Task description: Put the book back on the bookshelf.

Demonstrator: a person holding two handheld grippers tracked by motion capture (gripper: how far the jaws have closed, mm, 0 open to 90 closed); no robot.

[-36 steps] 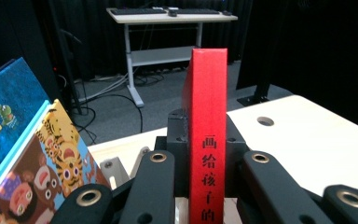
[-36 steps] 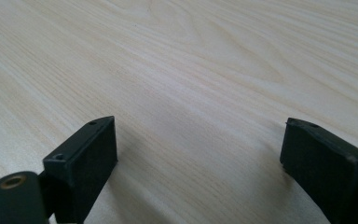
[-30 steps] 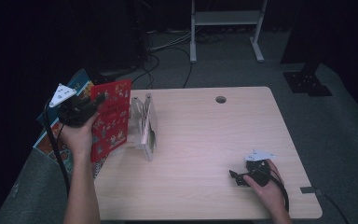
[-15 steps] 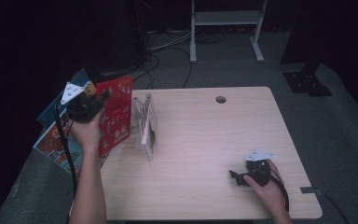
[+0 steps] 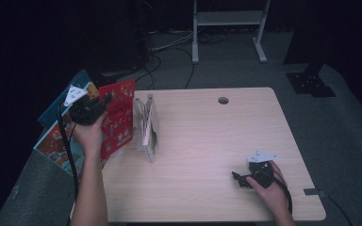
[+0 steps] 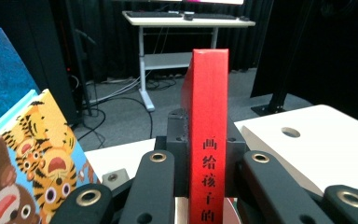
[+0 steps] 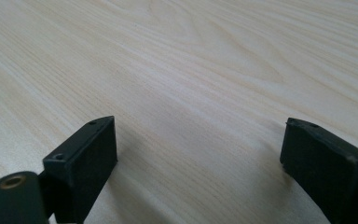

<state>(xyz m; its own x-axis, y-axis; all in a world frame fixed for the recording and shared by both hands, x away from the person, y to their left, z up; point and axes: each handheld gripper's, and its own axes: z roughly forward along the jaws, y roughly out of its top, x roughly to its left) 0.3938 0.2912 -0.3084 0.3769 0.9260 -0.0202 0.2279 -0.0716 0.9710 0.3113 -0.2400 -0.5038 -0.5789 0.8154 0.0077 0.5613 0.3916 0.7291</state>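
A person at a pale wooden table (image 5: 207,136) holds a thin red hardcover picture book (image 5: 118,117) upright in the left gripper (image 5: 86,109), its black jaws clamped on the book's spine edge, as the left gripper view makes plain: the red spine with dark printed characters (image 6: 209,140) stands squarely between the two jaws. The book hangs over the table's left edge, just beside a clear upright book stand (image 5: 147,127) that already bears a volume or two, which suggests it is being kept vertical so it can be slid in edge-first among the others. Off the table's left side lie more picture books, among them a cover with cartoon tigers (image 6: 46,158) and a blue one (image 5: 61,101) (apparently a waiting supply).

The left forearm reaches straight up from the bottom of the high view, wrist raised, gripper pointing forward. The right gripper (image 5: 246,178) rests low on the table near the front right corner, well apart from the stand, jaws spread wide over bare wood and holding nothing; that hand lies relaxed behind it.
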